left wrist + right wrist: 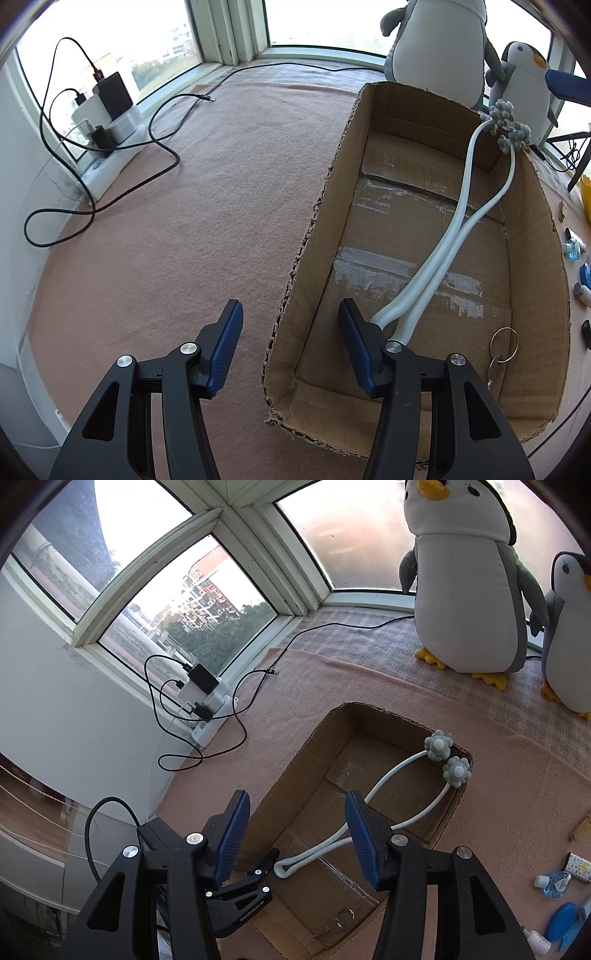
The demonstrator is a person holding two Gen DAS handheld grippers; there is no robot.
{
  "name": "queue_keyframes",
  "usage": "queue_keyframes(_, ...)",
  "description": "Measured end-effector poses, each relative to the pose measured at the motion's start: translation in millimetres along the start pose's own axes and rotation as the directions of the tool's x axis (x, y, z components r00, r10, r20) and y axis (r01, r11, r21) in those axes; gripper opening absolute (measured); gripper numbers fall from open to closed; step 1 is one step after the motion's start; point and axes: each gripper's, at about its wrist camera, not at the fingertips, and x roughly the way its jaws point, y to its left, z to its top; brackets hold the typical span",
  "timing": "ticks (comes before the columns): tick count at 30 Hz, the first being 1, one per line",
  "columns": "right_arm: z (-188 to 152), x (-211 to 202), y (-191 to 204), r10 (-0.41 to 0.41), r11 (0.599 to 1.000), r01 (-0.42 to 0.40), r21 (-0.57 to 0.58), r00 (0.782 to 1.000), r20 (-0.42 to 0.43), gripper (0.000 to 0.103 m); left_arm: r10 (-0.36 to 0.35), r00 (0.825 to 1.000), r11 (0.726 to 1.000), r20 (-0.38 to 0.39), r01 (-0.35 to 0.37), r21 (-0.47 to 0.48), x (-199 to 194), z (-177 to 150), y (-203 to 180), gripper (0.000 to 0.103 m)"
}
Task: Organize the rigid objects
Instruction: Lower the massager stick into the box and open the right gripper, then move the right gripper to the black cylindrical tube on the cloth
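- The white two-armed massager point(373, 793) lies inside the cardboard box point(295, 764). Its looped end is at the near end, and its grey knobbly heads rest on the far corner rim.
- It looks light. The thin arms probably spring and flex, so a grip on the doubled stem near the loop should be steadier than one on the lumpy heads.
- A key ring point(343, 917) lies on the box floor. It is flat, thin metal and likely to slip, so a pinch across the ring's edge looks best.
- The right gripper point(297, 801) hangs above the box, jaws moderately apart and empty.
- The left gripper point(290, 310) straddles the box's near-left wall, jaws apart. The pads do not appear to press the cardboard.
- To the right, outside the box, a blue-liquid bottle point(556, 882), a blue disc point(563, 921) and a small white bottle point(537, 941) wait on the pink blanket point(498, 760). They look hard, smooth and light, and the round ones may roll.
- Two plush penguins point(469, 590) stand by the window.
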Motion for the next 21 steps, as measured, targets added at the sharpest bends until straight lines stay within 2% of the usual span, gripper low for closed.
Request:
queue_keyframes(5, -5, -18, 9, -0.01, 1.0, 0.011, -0.021, 0.999, 0.04, 0.05, 0.007, 1.0, 1.0, 0.001, -0.007, 0.004, 0, 0, -1, 0.053)
queue_keyframes(13, -24, -66, -1, -0.042, 0.999, 0.043, -0.001, 0.99, 0.134, 0.05, 0.014, 1.0, 1.0, 0.002, -0.014, 0.011, -1, -1, -4, 0.053)
queue_keyframes(18, -46, -111, -21, -0.096, 0.995, 0.086, 0.053, 0.971, 0.218, 0.05, 0.018, 1.0, 1.0, 0.003, -0.018, 0.014, -2, -1, -5, 0.053)
queue_keyframes(21, -65, -142, -41, -0.134, 0.989, 0.107, 0.106, 0.948, 0.289, 0.05, 0.018, 1.0, 1.0, 0.003, -0.018, 0.015, -2, -1, -5, 0.053)
